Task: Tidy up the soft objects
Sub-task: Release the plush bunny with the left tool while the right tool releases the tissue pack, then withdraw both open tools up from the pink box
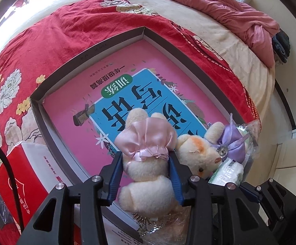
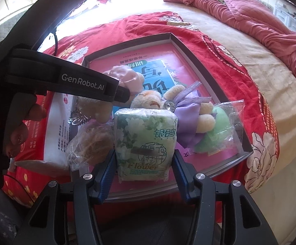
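A cream plush bear in a pink satin dress (image 1: 145, 143) hangs between the blue fingers of my left gripper (image 1: 145, 157), which is shut on its body over the near edge of a shallow grey box (image 1: 107, 40). My right gripper (image 2: 143, 155) is shut on a green flowered tissue pack (image 2: 145, 140) at the same box's (image 2: 209, 61) near side. A second cream bear with a purple bow (image 2: 188, 106) lies in the box just beyond the pack. It also shows in the left wrist view (image 1: 199, 153). The pink-dress bear (image 2: 125, 77) sits left of it.
A pink and blue book cover (image 1: 148, 94) lines the box floor. A green item in a clear bag (image 2: 215, 134) lies at the box's right, a bagged brown item (image 2: 90, 140) at its left. A red and white packet (image 2: 56, 132) lies left of the box on the red flowered bedspread (image 1: 56, 40). A pink quilt (image 2: 239, 14) lies behind. A hand (image 2: 19, 126) holds the left tool.
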Demonstrator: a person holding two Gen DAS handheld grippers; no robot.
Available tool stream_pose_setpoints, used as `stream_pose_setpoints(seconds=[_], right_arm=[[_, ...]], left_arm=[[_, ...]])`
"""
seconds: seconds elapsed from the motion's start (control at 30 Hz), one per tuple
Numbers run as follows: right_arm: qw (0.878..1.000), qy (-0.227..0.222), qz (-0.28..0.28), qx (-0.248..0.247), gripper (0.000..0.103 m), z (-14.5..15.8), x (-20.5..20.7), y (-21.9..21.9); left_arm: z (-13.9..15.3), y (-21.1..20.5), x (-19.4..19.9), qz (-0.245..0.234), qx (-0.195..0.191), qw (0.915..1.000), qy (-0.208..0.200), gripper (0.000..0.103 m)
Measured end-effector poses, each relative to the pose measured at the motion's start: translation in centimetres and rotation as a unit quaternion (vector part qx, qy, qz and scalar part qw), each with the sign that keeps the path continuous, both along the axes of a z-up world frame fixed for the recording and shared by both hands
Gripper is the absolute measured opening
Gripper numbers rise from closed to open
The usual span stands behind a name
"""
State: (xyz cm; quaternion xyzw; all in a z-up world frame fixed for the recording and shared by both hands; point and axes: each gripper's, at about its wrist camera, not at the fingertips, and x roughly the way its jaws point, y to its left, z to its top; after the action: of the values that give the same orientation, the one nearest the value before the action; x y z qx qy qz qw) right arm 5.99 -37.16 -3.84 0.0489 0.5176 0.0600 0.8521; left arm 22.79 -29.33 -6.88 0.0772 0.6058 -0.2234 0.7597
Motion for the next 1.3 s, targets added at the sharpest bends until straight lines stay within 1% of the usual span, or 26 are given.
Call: stream_pose_setpoints(seconds=[0.1, 0.23, 0.3, 0.43, 0.53, 0.6, 0.7, 0.93, 1.03, 1.13, 1.3], right_arm=[[1.0, -0.002, -0.002, -0.001, 0.059, 0.1, -0.1, 0.0], [1.0, -0.005, -0.004, -0.002, 0.061, 0.2, -0.2, 0.0], [1.0, -0.007, -0.004, -0.003, 0.064, 0.3, -0.2, -0.1], [1.0, -0.011, -0.005, -0.004, 0.066, 0.5, -0.3, -0.1], [1.0, -0.016, -0.008, -0.006, 0.069, 0.7, -0.4, -0.1], [1.0, -0.019, -0.01, -0.008, 0.071, 0.8, -0.6, -0.2], [1.0, -0.026, -0.015, -0.007, 0.072, 1.0, -0.7, -0.3], [0.999, -0.033, -0.024, -0.006, 0.073, 1.3, -0.9, -0.5], [0.999, -0.038, -0.029, -0.006, 0.073, 1.4, -1.0, -0.5], [0.998, -0.044, -0.036, -0.005, 0.074, 1.7, -1.2, -0.7], [0.998, -0.053, -0.045, -0.01, 0.075, 2.0, -1.4, -0.7]], left_arm=[[0.0, 0.0, -0.1, -0.002, -0.002, 1.0, 0.0, 0.044], [0.2, 0.0, -0.3, -0.004, -0.003, 1.0, -0.001, 0.046], [0.2, -0.1, -0.3, -0.005, 0.0, 1.0, -0.002, 0.046], [0.4, 0.0, -0.4, -0.008, 0.001, 1.0, -0.004, 0.047], [0.6, 0.0, -0.5, -0.009, 0.0, 0.9999, -0.006, 0.048], [0.9, 0.0, -0.6, -0.01, 0.0, 0.9999, -0.009, 0.052], [1.2, 0.2, -0.6, -0.007, -0.001, 0.9999, -0.014, 0.058], [1.8, 1.2, -0.7, 0.005, -0.008, 0.9998, -0.017, 0.058], [2.6, 1.6, -1.1, 0.009, -0.012, 0.9995, -0.028, 0.058], [3.4, 1.9, -1.4, 0.014, -0.011, 0.9991, -0.039, 0.064], [4.6, 2.5, -2.2, 0.018, -0.015, 0.9983, -0.053, 0.065]])
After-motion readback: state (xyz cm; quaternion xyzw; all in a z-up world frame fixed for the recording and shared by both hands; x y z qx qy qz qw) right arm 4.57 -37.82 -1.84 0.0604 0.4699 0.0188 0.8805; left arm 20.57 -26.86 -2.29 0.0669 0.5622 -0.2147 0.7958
